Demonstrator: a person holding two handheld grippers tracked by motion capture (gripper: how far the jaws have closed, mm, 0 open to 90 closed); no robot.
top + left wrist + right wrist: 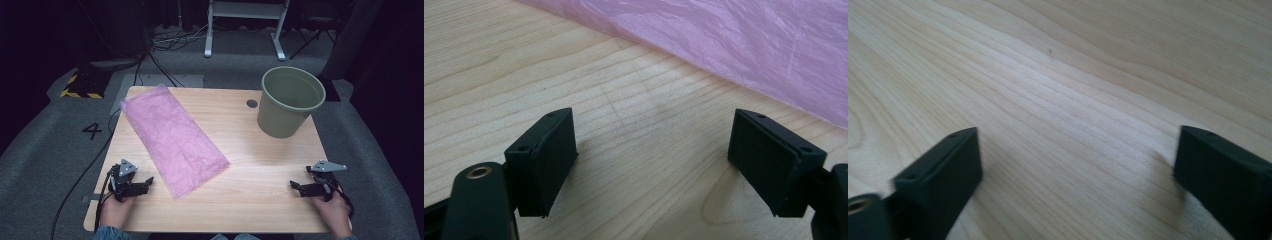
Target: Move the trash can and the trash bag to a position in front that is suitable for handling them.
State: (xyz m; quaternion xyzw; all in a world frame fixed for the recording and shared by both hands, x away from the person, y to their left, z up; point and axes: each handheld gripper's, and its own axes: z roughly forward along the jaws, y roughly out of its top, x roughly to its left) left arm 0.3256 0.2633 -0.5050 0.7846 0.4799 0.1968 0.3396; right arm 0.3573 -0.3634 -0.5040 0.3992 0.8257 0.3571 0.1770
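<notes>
Pale wood table (250,165) on grey carpet (45,150), dark room behind.

pink plastic bag (172,135) | flat, crinkled (translucent) | lies diagonally on the table's left half, untouched

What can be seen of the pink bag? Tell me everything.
The pink bag is a thin, crinkled, see-through plastic sheet, long and rectangular. It lies flat and empty on the wooden table, running slantwise from the far left corner toward the near middle. Nothing rests on it. Its near end lies close to the left gripper, which is open and apart from it; the left gripper view shows its wrinkled edge beyond the jaws.
</notes>
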